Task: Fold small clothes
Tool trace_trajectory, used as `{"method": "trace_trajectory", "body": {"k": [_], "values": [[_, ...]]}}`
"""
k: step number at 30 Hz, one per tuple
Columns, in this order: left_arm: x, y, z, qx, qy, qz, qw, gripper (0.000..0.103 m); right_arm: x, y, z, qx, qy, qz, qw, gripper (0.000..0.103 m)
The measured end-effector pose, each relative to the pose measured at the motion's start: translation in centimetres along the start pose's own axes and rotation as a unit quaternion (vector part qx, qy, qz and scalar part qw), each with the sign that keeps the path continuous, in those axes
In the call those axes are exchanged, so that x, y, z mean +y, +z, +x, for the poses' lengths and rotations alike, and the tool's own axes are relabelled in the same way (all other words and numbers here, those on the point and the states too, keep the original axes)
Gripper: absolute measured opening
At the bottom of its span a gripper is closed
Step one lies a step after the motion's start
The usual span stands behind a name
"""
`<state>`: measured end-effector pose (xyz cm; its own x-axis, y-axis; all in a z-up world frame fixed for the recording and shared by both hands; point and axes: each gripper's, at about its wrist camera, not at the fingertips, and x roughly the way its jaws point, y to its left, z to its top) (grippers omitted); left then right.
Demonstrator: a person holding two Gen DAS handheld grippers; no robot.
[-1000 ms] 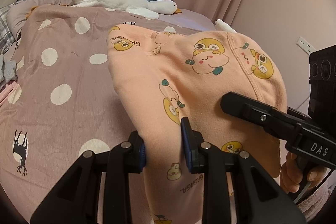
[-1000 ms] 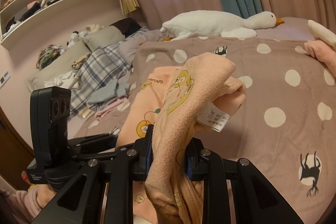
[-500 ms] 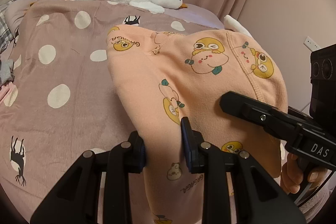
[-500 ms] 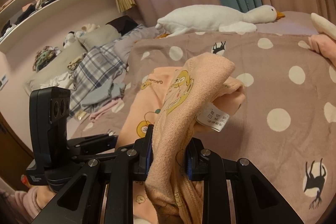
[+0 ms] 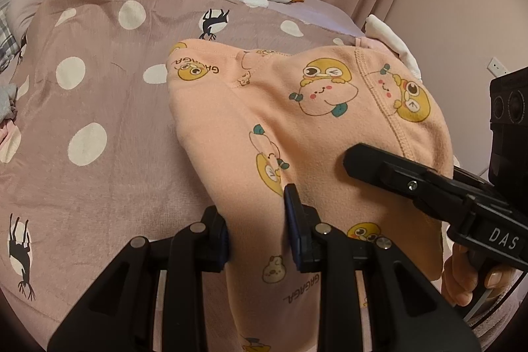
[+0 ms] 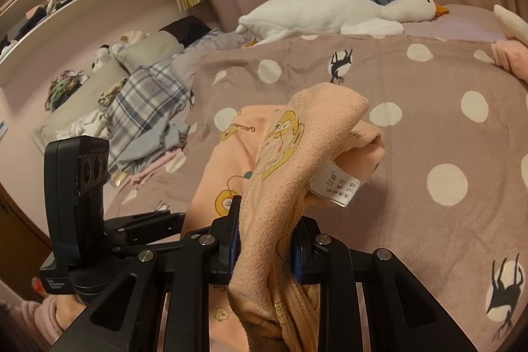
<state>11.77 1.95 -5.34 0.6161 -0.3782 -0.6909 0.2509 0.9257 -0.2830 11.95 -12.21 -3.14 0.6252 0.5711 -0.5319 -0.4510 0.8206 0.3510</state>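
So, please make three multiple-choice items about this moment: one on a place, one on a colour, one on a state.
1. Where does the plush goose lie?
A. at the far edge of the bed
B. on the shelf
C. on the floor

2. What colour is the garment with cartoon prints?
A. blue
B. peach
C. green

3. How does the right gripper stand?
A. open and empty
B. shut on the garment
C. out of view

Key: 1 A, it lies beyond the dotted blanket; 2 B, the fabric is peach-orange; 3 B, bunched cloth is pinched between its pads.
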Motion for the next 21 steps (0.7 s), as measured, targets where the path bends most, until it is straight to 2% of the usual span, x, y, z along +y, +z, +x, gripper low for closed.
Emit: {"method": "trace_trajectory", "body": {"k": [21], "values": [[1.0,0.1,3.8,0.037,0.012,-0.003,0.9992,0.027,-1.8,-0.6,2.7,0.027,-0.007,0.027,0.999,0.027]]}}
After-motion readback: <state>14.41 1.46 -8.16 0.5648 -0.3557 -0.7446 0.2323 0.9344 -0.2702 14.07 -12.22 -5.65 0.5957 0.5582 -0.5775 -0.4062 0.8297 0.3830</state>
